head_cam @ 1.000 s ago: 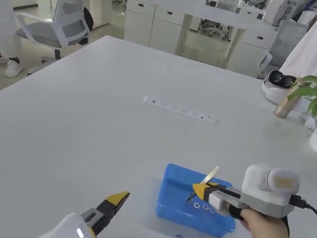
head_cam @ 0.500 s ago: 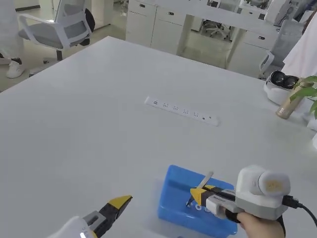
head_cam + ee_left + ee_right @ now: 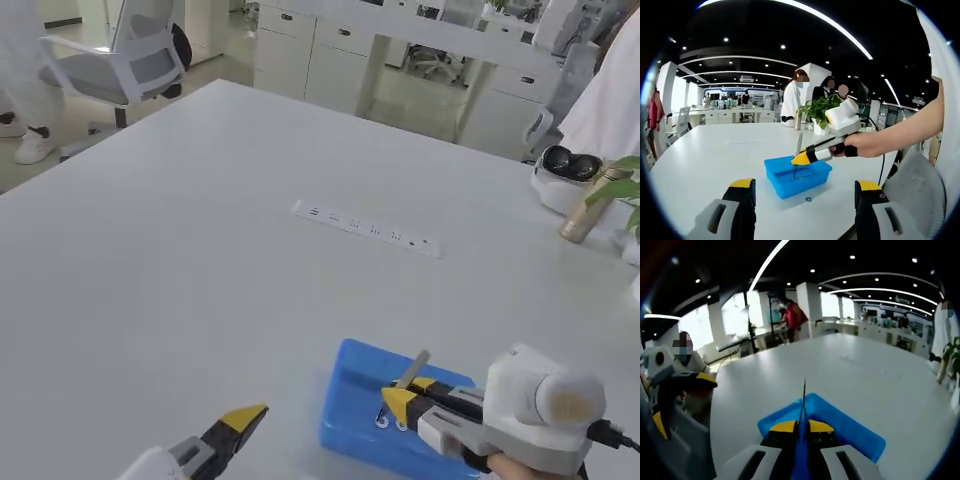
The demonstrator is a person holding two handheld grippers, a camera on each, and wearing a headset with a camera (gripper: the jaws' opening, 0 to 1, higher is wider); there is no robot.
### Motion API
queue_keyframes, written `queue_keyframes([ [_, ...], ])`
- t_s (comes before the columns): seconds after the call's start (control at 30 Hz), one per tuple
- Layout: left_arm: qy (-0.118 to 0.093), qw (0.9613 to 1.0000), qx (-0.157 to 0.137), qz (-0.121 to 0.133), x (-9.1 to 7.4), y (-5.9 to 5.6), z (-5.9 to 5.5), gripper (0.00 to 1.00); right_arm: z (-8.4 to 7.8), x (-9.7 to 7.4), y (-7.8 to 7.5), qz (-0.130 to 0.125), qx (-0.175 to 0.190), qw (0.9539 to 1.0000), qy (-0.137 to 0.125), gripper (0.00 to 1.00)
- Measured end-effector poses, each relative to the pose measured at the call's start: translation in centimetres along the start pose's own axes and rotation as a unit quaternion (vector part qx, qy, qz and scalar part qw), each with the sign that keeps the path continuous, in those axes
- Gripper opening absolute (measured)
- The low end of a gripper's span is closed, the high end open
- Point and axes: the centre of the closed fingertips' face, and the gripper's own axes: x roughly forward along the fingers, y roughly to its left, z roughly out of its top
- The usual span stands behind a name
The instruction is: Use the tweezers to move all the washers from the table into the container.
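Your right tool (image 3: 802, 426) at 6 o'clock pinches the tweezers (image 3: 803, 399), tips pointing toward 12 over the blue container (image 3: 852, 434) on the white worktop (image 3: 840, 367). Your left tool (image 3: 682, 402) sits at 9 o'clock, jaws apart.

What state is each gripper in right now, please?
Left gripper: open, holding nothing.
Right gripper: closed on the tweezers.

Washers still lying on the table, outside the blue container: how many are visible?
1: a washer on the table, just in front of the blue container in the left gripper view. Others may be hidden.
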Motion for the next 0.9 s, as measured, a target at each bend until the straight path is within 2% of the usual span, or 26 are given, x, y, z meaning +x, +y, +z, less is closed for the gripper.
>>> queue_keyframes([
  [0.2,0.002,1.0,0.001,0.0,0.0,0.0,-0.1,0.82,2.5,-2.0,1.0,0.01,-0.005,0.9984,-0.055,0.04],
  [0.3,0.003,1.0,0.002,0.0,0.0,0.0,-0.1,0.82,3.1,-2.8,1.7,0.019,-0.004,0.9974,-0.07,0.03],
  [0.4,0.003,1.0,0.002,0.0,0.0,0.0,-0.1,0.82,3.7,-3.8,3.1,0.045,0.015,0.9951,-0.087,0.03],
  [0.47,0.004,1.0,0.003,0.0,0.0,0.0,-0.1,0.82,3.7,-4.1,4.1,0.058,0.02,0.9941,-0.089,0.03],
  [0.53,0.004,1.0,0.002,-0.001,0.0,0.0,-0.1,0.81,3.4,-4.3,5.2,0.075,0.022,0.9931,-0.088,0.03],
  [0.63,0.006,1.0,0.003,-0.001,0.0,0.0,-0.2,0.81,2.1,-4.1,6.5,0.096,0.031,0.9924,-0.069,0.03],
  [0.73,0.008,1.0,0.005,0.0,0.0,0.0,-0.3,0.81,0.5,-3.6,6.7,0.095,0.043,0.9933,-0.049,0.03],
  [0.9,0.01,0.9999,0.005,0.001,0.0,0.1,-0.3,0.8,-1.8,-2.8,6.1,0.072,0.044,0.9963,-0.017,0.03],
])
